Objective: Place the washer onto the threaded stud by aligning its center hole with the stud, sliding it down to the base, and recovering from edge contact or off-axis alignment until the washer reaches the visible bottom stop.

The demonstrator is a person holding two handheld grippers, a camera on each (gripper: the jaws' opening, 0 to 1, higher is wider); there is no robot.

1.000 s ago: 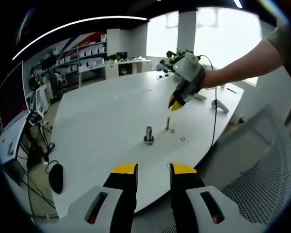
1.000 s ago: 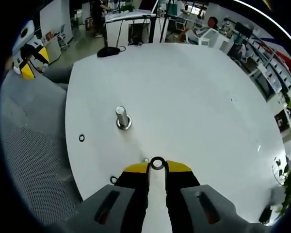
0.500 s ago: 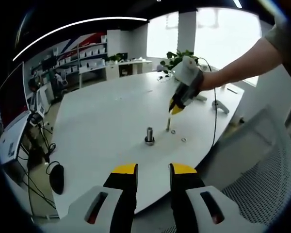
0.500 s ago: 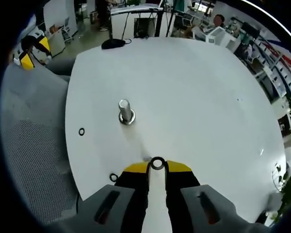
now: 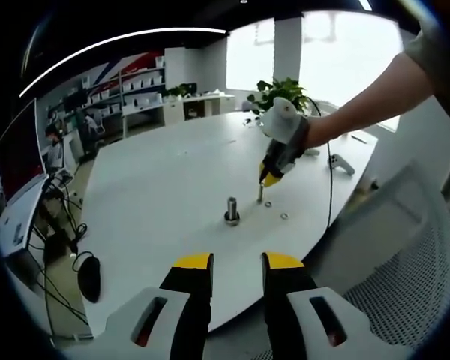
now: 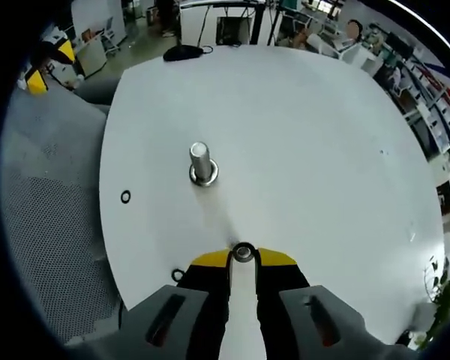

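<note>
- The right gripper (image 6: pixel 243 257) is holding a small metal washer (image 6: pixel 244 252) at its yellow tips, with the jaws pinched tight on the washer's edge
- In the left gripper view, the right gripper (image 5: pixel 271 180) is hanging just over a thin threaded stud (image 5: pixel 260 192) that is standing up on the white table (image 5: pixel 157 172)
- In the right gripper view, something pale is showing inside the washer's hole, maybe the top of the stud, but it is too small to be sure
- The left gripper (image 5: pixel 236 264) is waiting near the table edge with its jaws a little apart and nothing between them
- A fatter metal post (image 6: pixel 202 163) with a ring at its foot is standing near the stud
- A few spare rings are lying flat on the table, one (image 6: pixel 125 196) off by the edge
- The washer is looking thin, hard and light, so it is probably not bending or breaking
- It is looking smooth too, so it could be slipping or tipping if it is bumping the stud's top
- Holding it by the rim is the good way, since that is keeping the hole free
</note>
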